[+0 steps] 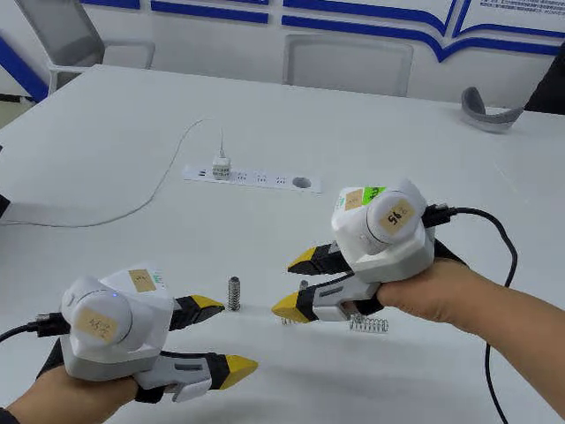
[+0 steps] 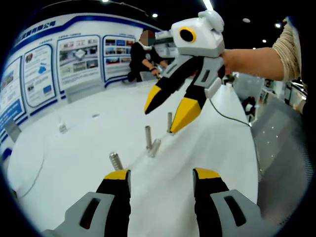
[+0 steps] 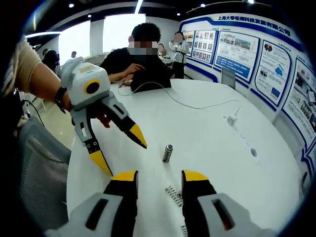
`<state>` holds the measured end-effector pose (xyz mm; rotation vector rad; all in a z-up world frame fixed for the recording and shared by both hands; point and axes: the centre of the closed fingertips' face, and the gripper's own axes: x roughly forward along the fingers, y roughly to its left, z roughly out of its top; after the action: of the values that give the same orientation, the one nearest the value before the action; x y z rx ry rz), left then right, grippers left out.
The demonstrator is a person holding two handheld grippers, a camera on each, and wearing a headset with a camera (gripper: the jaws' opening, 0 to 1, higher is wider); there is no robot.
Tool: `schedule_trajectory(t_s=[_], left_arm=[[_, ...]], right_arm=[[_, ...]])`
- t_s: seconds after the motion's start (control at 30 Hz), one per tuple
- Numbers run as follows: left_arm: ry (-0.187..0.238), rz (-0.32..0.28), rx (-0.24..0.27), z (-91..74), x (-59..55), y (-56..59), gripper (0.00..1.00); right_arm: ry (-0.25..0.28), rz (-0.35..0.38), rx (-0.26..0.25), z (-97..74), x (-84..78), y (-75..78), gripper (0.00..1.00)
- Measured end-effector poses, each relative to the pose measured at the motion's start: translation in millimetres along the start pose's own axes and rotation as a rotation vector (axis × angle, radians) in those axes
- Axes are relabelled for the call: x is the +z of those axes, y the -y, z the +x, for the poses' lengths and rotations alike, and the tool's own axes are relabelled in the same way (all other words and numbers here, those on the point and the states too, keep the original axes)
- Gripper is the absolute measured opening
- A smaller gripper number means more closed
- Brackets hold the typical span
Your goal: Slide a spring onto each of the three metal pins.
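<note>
A short metal pin wearing a spring [image 1: 234, 293] stands on the white table [image 1: 132, 141]. A second pin [image 1: 304, 285] shows just behind the right gripper's lower finger. In the left gripper view the sprung pin [image 2: 115, 160] is nearest, with two bare pins [image 2: 148, 137] [image 2: 169, 122] beyond it. Loose springs lie on the table [image 1: 368, 324] [image 3: 174, 195]. My right gripper [image 1: 289, 285] is open and empty, its tips hovering by the farthest pin. My left gripper [image 1: 225, 336] is open and empty, just short of the sprung pin [image 3: 168, 153].
A white power strip [image 1: 252, 177] with a plugged charger and a trailing cable lies mid-table. A grey curved object [image 1: 485, 110] rests at the far right. Chairs stand behind the table. People sit at the far end [image 3: 143, 59].
</note>
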<state>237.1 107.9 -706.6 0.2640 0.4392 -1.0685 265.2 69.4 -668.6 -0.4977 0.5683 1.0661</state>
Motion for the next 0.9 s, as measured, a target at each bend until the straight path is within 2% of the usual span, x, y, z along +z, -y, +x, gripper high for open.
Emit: schedule_trajectory(t_s=[0.6,0.9], left_arm=[[-0.011,0.037,-0.03,24.7,14.7,1.2,0.48],[-0.029,0.055,-0.048,36.9,16.9,4.9,0.47]], right_arm=[[0.043,0.065,-0.063,-29.9,-17.6,2.3,0.37],[0.069,0.101,-0.098,-44.3,-24.9,3.4,0.37]])
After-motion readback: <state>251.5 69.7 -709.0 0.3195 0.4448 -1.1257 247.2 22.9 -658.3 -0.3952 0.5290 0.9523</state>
